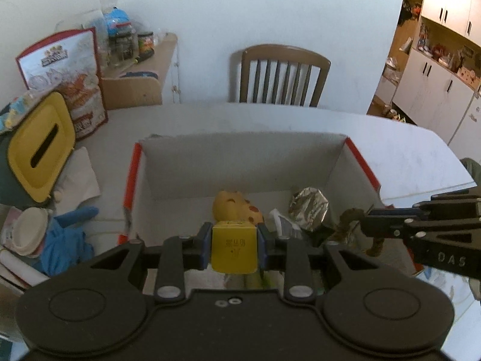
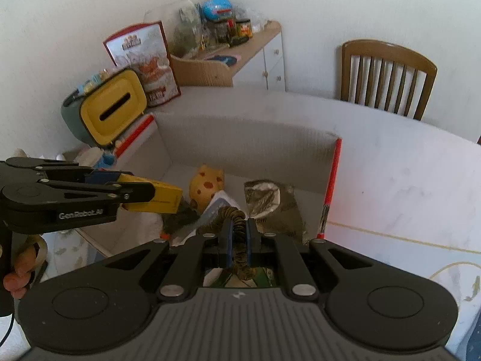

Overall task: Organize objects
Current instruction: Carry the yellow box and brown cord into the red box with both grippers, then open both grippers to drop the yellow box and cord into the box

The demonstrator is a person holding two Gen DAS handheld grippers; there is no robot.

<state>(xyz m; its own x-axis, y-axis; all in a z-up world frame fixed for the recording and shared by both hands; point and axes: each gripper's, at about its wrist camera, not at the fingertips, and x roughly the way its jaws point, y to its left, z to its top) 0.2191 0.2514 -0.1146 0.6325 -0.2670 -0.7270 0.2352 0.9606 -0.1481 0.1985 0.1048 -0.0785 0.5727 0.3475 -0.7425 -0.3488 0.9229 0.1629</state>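
Yellow box (image 1: 234, 248) sits squeezed in the left hand-held gripper (image 1: 234, 245), above the cardboard box (image 1: 240, 156) on the counter (image 1: 405, 156). Right hand-held gripper (image 2: 239, 234) pinches a brown curly thing (image 2: 237, 225). Lower each slowly, then let go. A yellow toy (image 1: 233, 207) at 12 o'clock and foil bag (image 1: 308, 207) at 1 o'clock fill the bottom, so pick bare spots.

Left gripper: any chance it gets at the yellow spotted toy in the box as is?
Probably not. The left gripper is shut on a yellow block, so its jaws are occupied. The yellow spotted toy lies uncovered in the cardboard box just ahead, otherwise unobstructed.
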